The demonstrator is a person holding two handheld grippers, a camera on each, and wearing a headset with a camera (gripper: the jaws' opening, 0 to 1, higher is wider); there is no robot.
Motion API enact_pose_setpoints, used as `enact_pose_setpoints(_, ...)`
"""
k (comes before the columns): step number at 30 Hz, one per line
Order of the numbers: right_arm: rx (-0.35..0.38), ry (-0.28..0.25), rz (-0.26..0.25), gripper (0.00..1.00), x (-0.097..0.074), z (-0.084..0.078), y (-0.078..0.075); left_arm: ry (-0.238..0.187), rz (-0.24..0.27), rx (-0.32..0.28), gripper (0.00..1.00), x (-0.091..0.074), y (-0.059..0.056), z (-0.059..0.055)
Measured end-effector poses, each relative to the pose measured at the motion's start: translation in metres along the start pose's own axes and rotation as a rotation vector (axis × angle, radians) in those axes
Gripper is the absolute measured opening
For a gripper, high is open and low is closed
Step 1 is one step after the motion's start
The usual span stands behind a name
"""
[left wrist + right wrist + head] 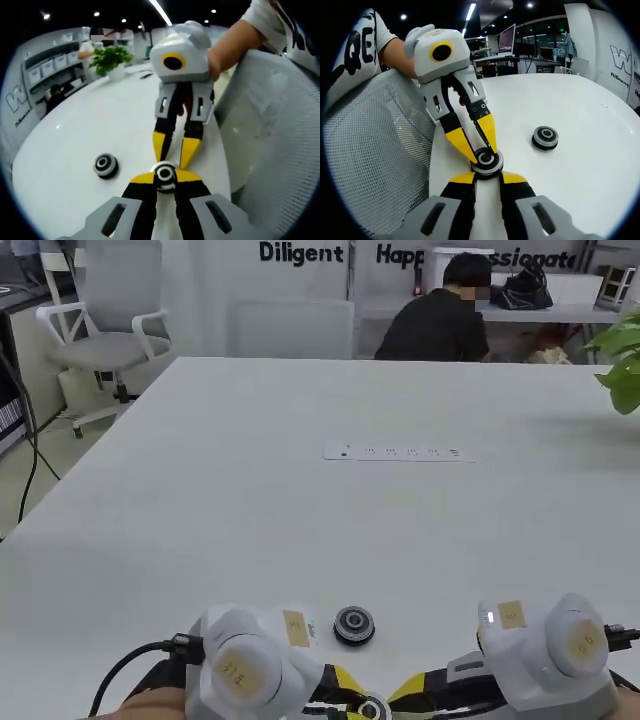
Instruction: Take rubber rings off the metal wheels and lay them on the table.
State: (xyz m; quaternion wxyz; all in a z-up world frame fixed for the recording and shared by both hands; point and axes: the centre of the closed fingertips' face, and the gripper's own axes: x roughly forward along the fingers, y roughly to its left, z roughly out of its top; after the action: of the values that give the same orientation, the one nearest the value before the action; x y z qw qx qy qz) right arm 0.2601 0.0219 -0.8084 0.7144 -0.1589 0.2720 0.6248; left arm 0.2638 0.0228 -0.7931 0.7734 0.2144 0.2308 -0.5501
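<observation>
Left claw (165,176), right claw (487,176) meet tip-to-tip; both pinch one wheel (487,161).

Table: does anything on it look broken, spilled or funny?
Nothing stands out. One wheel lies flat on the white table, with no spill or damage visible. A second wheel is pinched between the left gripper and the right gripper near the table's edge, which fits the job.
</observation>
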Motion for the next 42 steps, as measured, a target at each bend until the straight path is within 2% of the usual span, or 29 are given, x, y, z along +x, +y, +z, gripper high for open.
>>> enact_pose_setpoints(9,0.026,0.0,0.001,0.11,-0.001,-0.001,-0.001,-0.003,0.003,-0.003,0.13,0.0,0.001,0.0)
enact_pose_setpoints(14,0.045,0.001,-0.005,0.04,-0.002,-0.002,-0.003,-0.005,0.005,-0.006,0.13,-0.001,0.001,0.0)
enact_pose_setpoints(22,0.101,-0.005,-0.005,0.01,-0.004,-0.002,-0.004,0.0,0.008,0.001,0.13,-0.001,0.001,0.0)
enact_pose_setpoints(25,0.146,-0.021,-0.005,0.0,-0.007,-0.001,-0.006,0.0,0.009,0.001,0.13,-0.001,0.001,0.0)
enact_pose_setpoints(29,0.167,-0.023,-0.006,0.0,-0.006,-0.001,-0.007,0.001,0.009,0.001,0.13,-0.001,0.001,0.0)
enact_pose_setpoints(33,0.236,-0.04,-0.006,0.0,-0.007,-0.002,-0.009,0.001,0.009,-0.002,0.13,-0.001,0.001,0.0)
enact_pose_setpoints(38,0.336,-0.101,-0.015,0.0,-0.01,0.005,-0.016,0.004,0.011,0.0,0.13,0.0,0.001,0.0)
enact_pose_setpoints(42,0.337,-0.099,-0.014,0.0,-0.009,0.007,-0.015,0.006,0.013,0.001,0.13,0.0,0.001,0.0)
